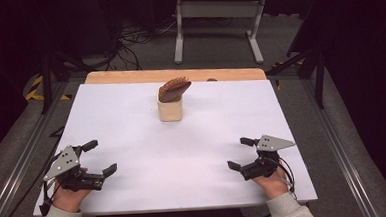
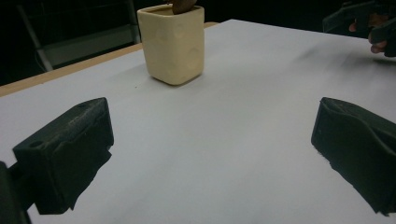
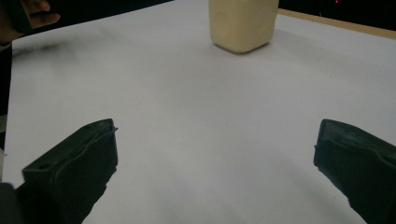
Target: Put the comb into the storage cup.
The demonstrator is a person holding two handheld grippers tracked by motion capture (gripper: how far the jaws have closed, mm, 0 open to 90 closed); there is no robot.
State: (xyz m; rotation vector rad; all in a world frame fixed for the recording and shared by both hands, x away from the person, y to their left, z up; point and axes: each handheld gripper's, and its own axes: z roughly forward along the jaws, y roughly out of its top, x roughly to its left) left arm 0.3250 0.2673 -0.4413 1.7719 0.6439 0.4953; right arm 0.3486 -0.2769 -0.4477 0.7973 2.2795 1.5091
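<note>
Cream holder: a squarish cream cup (image 1: 170, 109) stands upright on the white worktop (image 1: 131, 121), well ahead of both hand-held grippers and roughly midway between them.
Brush: a brown brush (image 1: 174, 89) sits in the cup, its bristled head leaning out over the rim.
Left hand-held gripper: the left hand-held gripper (image 1: 99, 157) rests low at the near edge of the worktop, jaws spread wide apart with bare white surface between them.
Left gripper view: the cup (image 2: 172, 44) lies ahead and slightly left of the gap; the other hand-held gripper shows far off to the right.
Right hand-held gripper: the right hand-held gripper (image 1: 240, 153) sits near the same edge, well apart from the left one, jaws likewise wide apart and holding nothing.
Right gripper view: the cup (image 3: 243, 23) stands ahead, a little right of centre.
Contact: neither hand-held gripper touches the cup or the brush.
</note>
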